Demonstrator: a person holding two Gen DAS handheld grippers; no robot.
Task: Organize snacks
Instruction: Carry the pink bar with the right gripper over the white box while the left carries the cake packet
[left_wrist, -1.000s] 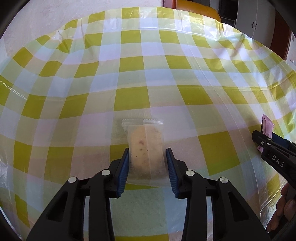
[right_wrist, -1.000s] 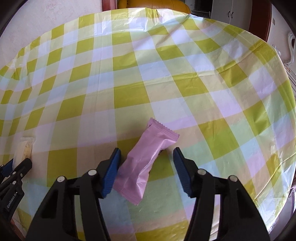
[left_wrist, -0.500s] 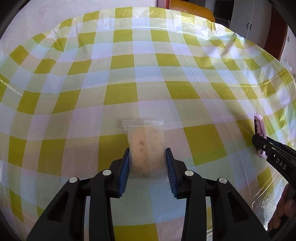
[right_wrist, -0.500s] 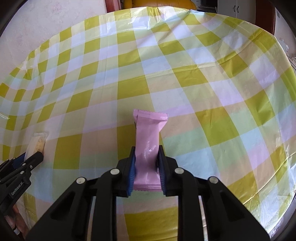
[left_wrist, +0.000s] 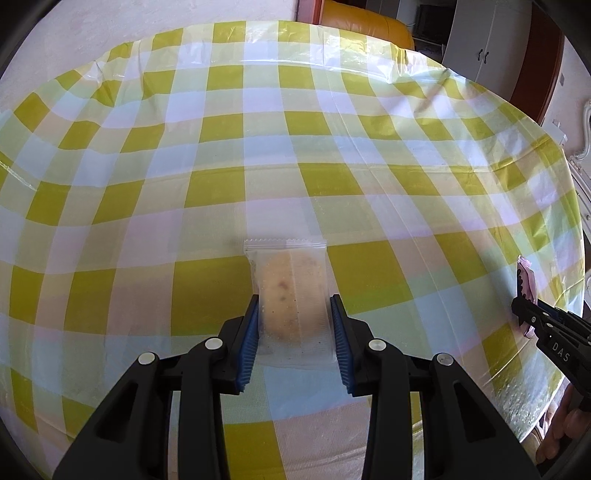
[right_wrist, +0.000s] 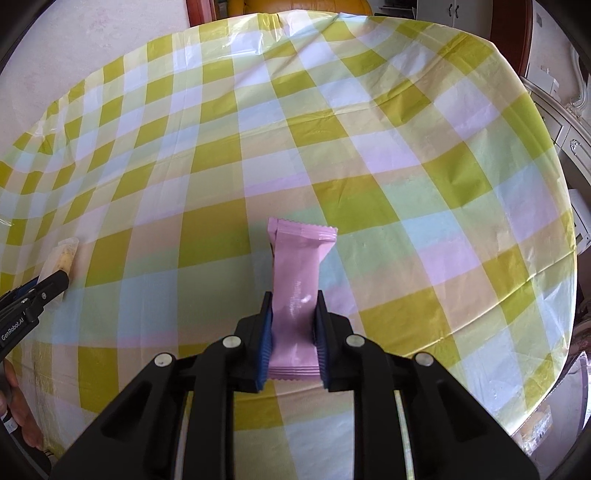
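Note:
My left gripper is shut on a clear packet with a round tan cake and holds it above the checked tablecloth. My right gripper is shut on a pink snack bar wrapper, held upright between the blue pads. The right gripper and the pink wrapper also show at the right edge of the left wrist view. The left gripper with the cake packet shows at the left edge of the right wrist view.
The table is covered with a yellow, white and pink checked plastic cloth. An orange chair back stands behind the far edge. White cabinets and a wall lie beyond. The table edge drops off on the right.
My right gripper closed on the pink bar, turned it straight and lifted it. My left gripper lifted the cake packet higher off the table; both views now see more of the table.

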